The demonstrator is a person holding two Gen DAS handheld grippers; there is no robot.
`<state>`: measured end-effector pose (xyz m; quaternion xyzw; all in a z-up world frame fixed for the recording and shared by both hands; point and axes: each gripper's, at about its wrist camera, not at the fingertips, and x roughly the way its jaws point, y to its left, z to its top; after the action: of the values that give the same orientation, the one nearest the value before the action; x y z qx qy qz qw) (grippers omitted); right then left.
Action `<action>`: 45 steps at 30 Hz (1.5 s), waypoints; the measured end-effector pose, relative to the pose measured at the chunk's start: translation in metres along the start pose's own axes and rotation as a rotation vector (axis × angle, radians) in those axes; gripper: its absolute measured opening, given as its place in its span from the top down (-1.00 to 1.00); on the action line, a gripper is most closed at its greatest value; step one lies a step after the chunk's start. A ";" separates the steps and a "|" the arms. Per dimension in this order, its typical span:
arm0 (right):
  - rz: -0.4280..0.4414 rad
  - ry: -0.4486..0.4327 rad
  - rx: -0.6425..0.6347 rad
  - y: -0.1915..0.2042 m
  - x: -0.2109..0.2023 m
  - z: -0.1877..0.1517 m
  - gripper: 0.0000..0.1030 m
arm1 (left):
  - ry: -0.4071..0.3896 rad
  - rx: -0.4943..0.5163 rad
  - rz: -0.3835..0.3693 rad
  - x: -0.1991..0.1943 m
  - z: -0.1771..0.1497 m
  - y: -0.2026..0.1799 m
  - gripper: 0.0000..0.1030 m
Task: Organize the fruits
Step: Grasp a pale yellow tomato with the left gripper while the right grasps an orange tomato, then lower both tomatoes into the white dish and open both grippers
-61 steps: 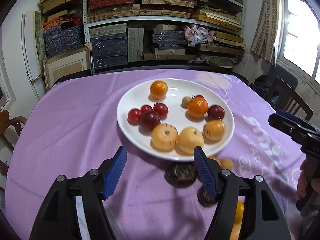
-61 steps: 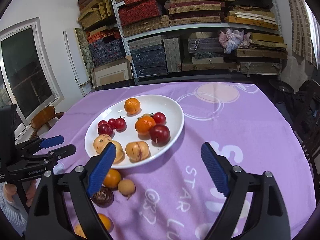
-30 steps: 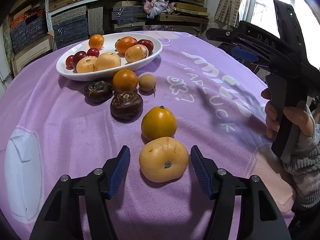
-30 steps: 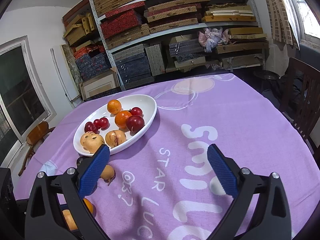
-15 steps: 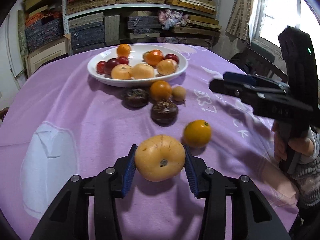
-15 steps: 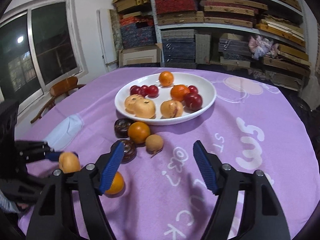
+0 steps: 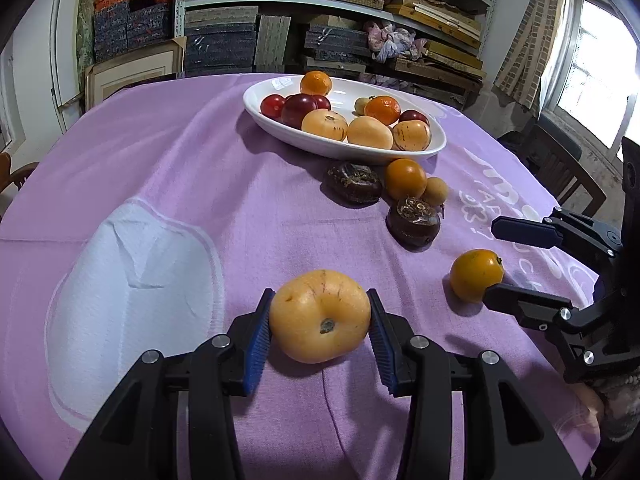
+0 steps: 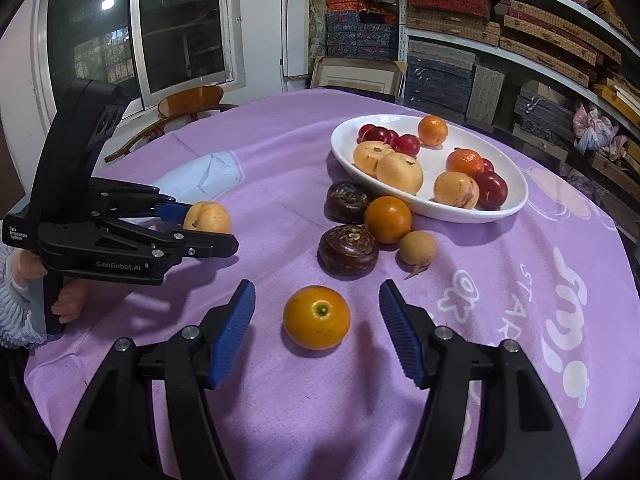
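On purple cloth, short of the plate (image 7: pixel 434 148): left gripper (image 7: pixel 319 326) clamps the yellow fruit (image 7: pixel 319 316), secured for carrying. Right gripper (image 8: pixel 318 326) has just been closing, jaws straddling the orange fruit (image 8: pixel 317 317) without contact, lined up for pickup.

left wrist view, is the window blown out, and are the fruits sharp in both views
Left wrist view: the window at right is overexposed white; the held yellow fruit is sharp, with the shelves bowed by the fisheye. Right wrist view: the window is dark with a lamp reflection; the orange fruit is crisp with a soft shadow.
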<state>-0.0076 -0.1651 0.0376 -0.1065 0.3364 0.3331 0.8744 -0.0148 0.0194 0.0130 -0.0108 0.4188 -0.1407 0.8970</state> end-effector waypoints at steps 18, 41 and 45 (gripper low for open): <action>0.007 0.093 0.059 -0.006 0.016 -0.001 0.26 | 0.021 0.029 0.045 0.003 0.001 -0.006 0.12; -0.079 0.020 0.161 -0.022 0.005 0.005 0.26 | -0.087 0.081 0.151 -0.006 0.031 -0.023 0.12; -0.107 -0.017 0.216 -0.041 -0.008 0.017 0.27 | -0.127 0.107 0.157 -0.008 0.063 -0.029 0.12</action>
<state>0.0235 -0.1928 0.0545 -0.0265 0.3569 0.2486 0.9001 0.0206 -0.0126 0.0644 0.0610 0.3524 -0.0912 0.9294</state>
